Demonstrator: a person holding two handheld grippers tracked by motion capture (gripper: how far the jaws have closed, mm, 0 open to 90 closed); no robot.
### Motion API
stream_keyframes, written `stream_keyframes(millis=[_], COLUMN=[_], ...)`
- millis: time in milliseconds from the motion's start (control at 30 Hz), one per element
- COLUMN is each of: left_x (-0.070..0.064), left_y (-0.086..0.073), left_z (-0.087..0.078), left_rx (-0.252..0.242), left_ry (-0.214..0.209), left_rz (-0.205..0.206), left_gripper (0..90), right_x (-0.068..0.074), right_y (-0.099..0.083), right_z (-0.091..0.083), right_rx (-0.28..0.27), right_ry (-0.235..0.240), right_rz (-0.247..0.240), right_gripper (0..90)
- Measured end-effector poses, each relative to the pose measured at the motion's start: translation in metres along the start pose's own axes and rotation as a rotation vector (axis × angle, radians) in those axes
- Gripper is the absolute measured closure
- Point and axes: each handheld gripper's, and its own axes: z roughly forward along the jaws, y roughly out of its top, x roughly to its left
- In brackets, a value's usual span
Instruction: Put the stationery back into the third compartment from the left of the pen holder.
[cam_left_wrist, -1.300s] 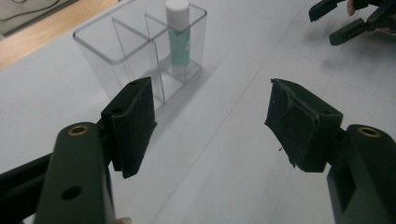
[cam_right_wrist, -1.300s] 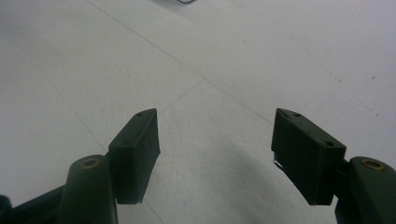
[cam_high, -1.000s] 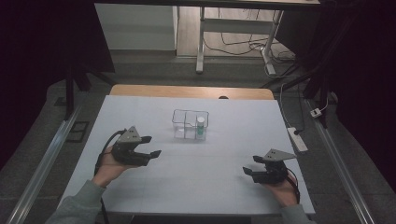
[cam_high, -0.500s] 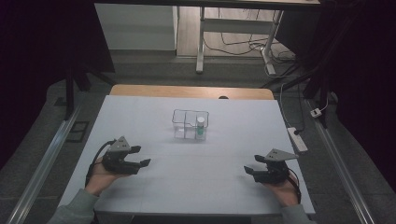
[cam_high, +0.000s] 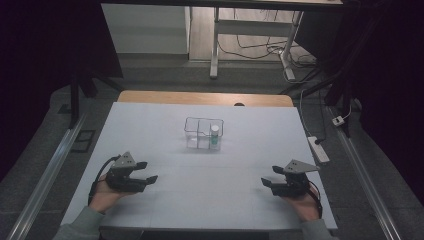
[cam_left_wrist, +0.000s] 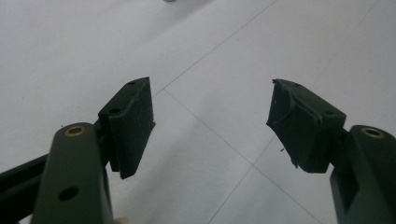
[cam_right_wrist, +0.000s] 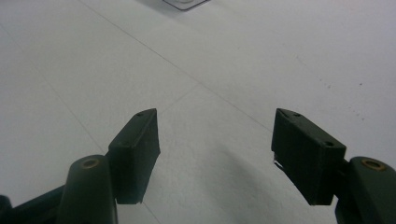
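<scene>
Clear divided box (cam_high: 203, 133) sits mid-worktop (cam_high: 210, 200) w/ a small bottle (cam_high: 214, 136) upright in its right front compartment. My left hand-held gripper (cam_high: 145, 171) & right hand-held gripper (cam_high: 267, 176) rest near the front edge, well apart from it, both w/ jaws spread, nothing between.

L gripper (cam_high: 145, 171) has dropped from its raised spot a sec ago and pulled back toward the person's edge of the table (cam_high: 165, 130), further left, now low over the top w/ jaws apart. R gripper (cam_high: 268, 176) edged a bit nearer the person too, jaws apart.
</scene>
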Motion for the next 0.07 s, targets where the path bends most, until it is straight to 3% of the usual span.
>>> stream_keyframes(millis=[67], left_x=[0.0003], left_y=[0.0002], left_z=[0.0014], left_rx=[-0.003], left_ry=[-0.004], left_rz=[-0.01], left_gripper=[30.4], right_x=[0.0001], right_y=[0.0003], right_z=[-0.0007], right_rx=[0.003], right_ry=[-0.003], right_rz=[-0.006], right_gripper=[31.6])
